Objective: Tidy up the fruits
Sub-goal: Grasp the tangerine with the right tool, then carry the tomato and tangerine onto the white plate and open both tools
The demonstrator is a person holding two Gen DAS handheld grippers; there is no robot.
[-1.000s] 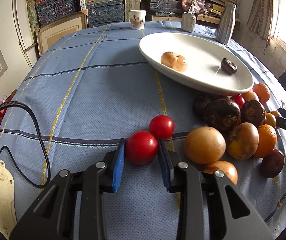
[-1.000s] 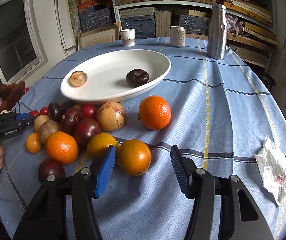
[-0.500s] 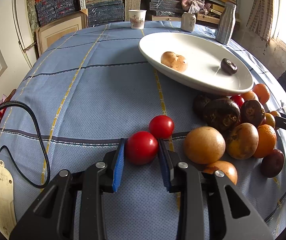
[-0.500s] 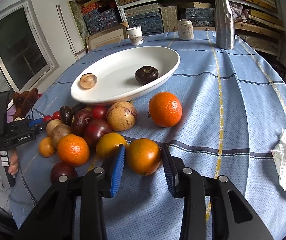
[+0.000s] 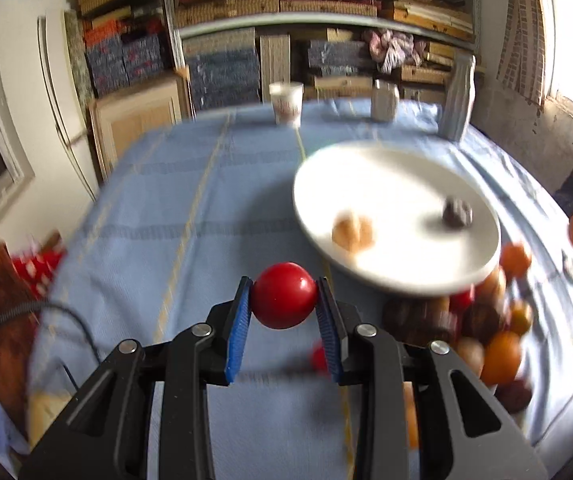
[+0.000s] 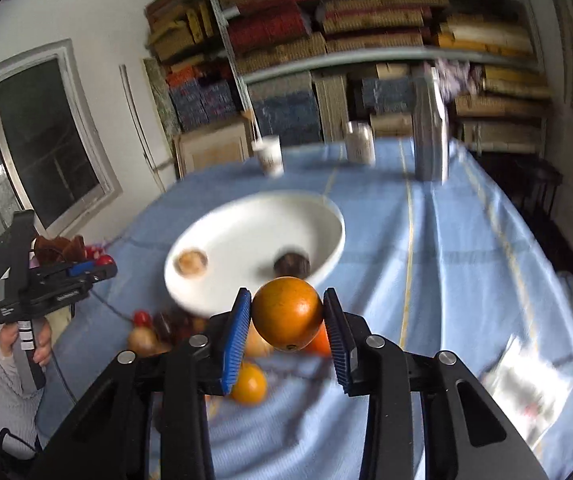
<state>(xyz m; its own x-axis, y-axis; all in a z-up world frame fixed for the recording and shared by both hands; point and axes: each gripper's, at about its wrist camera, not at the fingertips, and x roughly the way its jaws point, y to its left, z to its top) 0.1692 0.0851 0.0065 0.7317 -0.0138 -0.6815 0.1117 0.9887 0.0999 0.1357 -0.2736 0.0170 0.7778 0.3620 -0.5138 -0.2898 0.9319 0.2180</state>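
Pads of the left hand-held gripper [image 5: 284, 298], blue and ribbed, clamped on a glossy round red tomato [image 5: 283, 295], held clear above the blue striped cloth of the counter [image 5: 190, 208]. Below that hand-held gripper, a second small red tomato [image 5: 318, 356], half hidden behind the right finger. Low to its right, a blurred heap of orange, brown and dark purple fruits [image 5: 482, 332] on the cloth. Just beyond, the wide white oval plate [image 5: 366, 176], carrying a pale tan round fruit [image 5: 352, 232] and a dark wrinkled fruit [image 5: 457, 212], well apart. Farther off, a white paper cup [image 5: 286, 103], a pale can [image 5: 384, 100] and a tall grey bottle [image 5: 459, 100] at the counter's far edge.

Right hand-held gripper [image 6: 287, 314] pinching a smooth round orange fruit [image 6: 287, 314] between its blue pads, jaws just closed onto it, lifted above the cloth. Under and left of it, more orange and yellow fruits [image 6: 248, 384]. Beyond, the same plate; to the right, a crumpled white tissue [image 6: 526, 384].
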